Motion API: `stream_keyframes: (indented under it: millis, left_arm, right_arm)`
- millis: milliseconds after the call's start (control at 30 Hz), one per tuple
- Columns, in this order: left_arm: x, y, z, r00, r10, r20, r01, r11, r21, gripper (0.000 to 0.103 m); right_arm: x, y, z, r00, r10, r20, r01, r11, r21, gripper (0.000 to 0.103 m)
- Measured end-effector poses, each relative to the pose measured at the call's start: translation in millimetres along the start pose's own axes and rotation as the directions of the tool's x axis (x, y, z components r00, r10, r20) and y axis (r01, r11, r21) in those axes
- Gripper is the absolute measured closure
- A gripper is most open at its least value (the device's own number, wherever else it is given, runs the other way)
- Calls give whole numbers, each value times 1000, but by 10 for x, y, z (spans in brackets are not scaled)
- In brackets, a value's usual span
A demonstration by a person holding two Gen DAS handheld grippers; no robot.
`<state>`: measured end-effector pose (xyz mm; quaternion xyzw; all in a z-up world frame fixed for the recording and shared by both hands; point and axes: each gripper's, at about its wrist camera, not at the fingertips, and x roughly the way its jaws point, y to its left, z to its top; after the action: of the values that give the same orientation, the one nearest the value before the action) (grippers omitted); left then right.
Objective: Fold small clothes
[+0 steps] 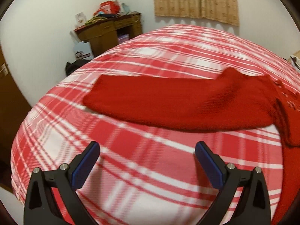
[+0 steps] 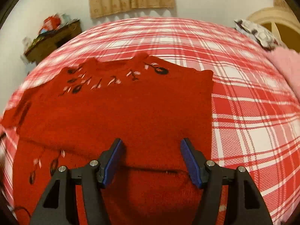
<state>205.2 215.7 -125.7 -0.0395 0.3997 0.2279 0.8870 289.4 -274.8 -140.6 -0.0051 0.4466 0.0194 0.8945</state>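
The red sweater (image 2: 116, 112) lies on the plaid bed (image 2: 253, 123), part-folded: one sleeve (image 1: 168, 101) still reaches out flat, so more folds remain. The left gripper (image 1: 147, 151) hangs wide and empty over bare cover; the right gripper (image 2: 151, 146) stands half-spread above the knit, gripping nothing.

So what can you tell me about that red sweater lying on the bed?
The red sweater is a knitted garment with dark and pale embroidered flowers and leaves across its upper part. It lies flat on the red and white plaid bedcover, partly folded, one sleeve stretched out sideways. A dark crease or slit crosses the fabric near the right gripper, whose open fingers hang over it without pinching it. The left gripper, also open, is over bare bedcover.
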Motion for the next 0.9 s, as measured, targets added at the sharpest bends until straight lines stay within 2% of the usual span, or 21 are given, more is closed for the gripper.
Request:
stream_keyframes:
  millis: [67, 167, 333, 533, 733, 833, 900]
  left_arm:
    - [27, 104, 43, 999, 38, 6, -38, 999, -9, 0]
    - [54, 284, 109, 998, 65, 1, -65, 997, -39, 0]
    - [141, 647, 191, 994, 102, -25, -104, 988, -112, 0]
    - [235, 912, 280, 995, 88, -42, -94, 974, -208, 2]
    - [372, 794, 409, 997, 42, -57, -53, 976, -210, 10]
    - [510, 782, 459, 996, 17, -85, -37, 971, -237, 20]
    - [559, 798, 475, 996, 16, -93, -39, 965, -258, 20]
  right_arm:
    - [-41, 68, -20, 1000, -18, 11, 18, 999, -26, 37]
    - [-89, 65, -27, 999, -16, 32, 16, 1000, -7, 36]
    - [-178, 134, -107, 996, 53, 75, -52, 999, -10, 34]
    - [-219, 331, -221, 994, 52, 99, -43, 995, -90, 33]
    - [-181, 386, -274, 995, 52, 80, -43, 994, -104, 29]
    - [-172, 427, -287, 996, 42, 76, -33, 992, -120, 28]
    - [-153, 433, -292, 997, 43, 68, -35, 992, -122, 27]
